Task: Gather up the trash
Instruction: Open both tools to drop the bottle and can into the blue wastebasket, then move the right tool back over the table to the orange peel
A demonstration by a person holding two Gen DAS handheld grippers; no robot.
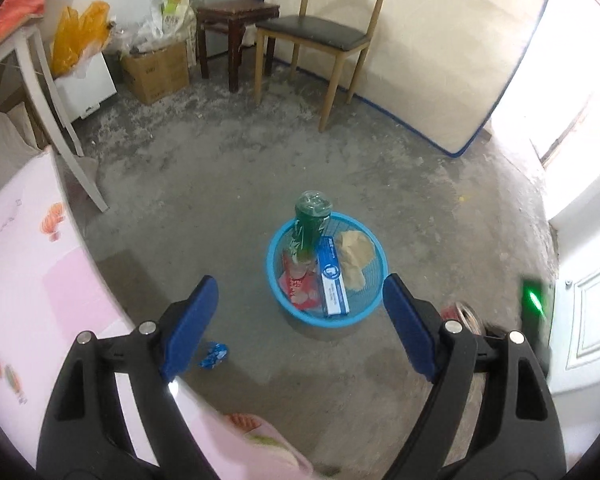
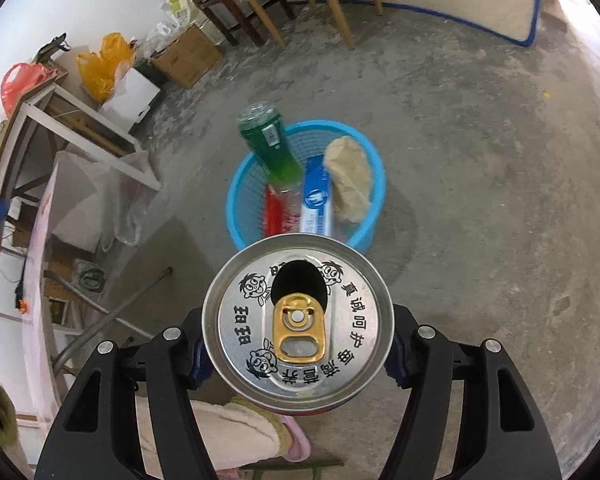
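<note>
Left gripper (image 1: 300, 312): jaws stand wide apart with nothing between them, framing the basket (image 1: 278, 292) at lower centre of the left wrist view. No earlier picture is available for comparison.

Right gripper (image 2: 296, 354): fingers clamped on a can (image 2: 298, 320), opened top facing the camera, gold pull tab flat, filling the lower centre of the right wrist view. The can sits in front of the basket's near rim in that view; whether it is directly above the basket cannot be told.

Basket: blue, round, standing on the concrete floor (image 1: 220, 168). Contents: 1 green bottle (image 1: 310, 226) leaning up over the far-left rim, 1 blue and white box (image 1: 332, 280) lying lengthwise in the middle, 1 crumpled brown paper (image 1: 354, 256) at the right, 1 red wrapper (image 1: 300, 286) at the left.

Loose on the floor: 1 blue wrapper (image 1: 213, 354) just beside the left finger, lower left of the left wrist view, apart from the basket.

Background, upper frame: chair (image 1: 320, 32), dark stool (image 1: 236, 16), cardboard box (image 1: 156, 68).
</note>
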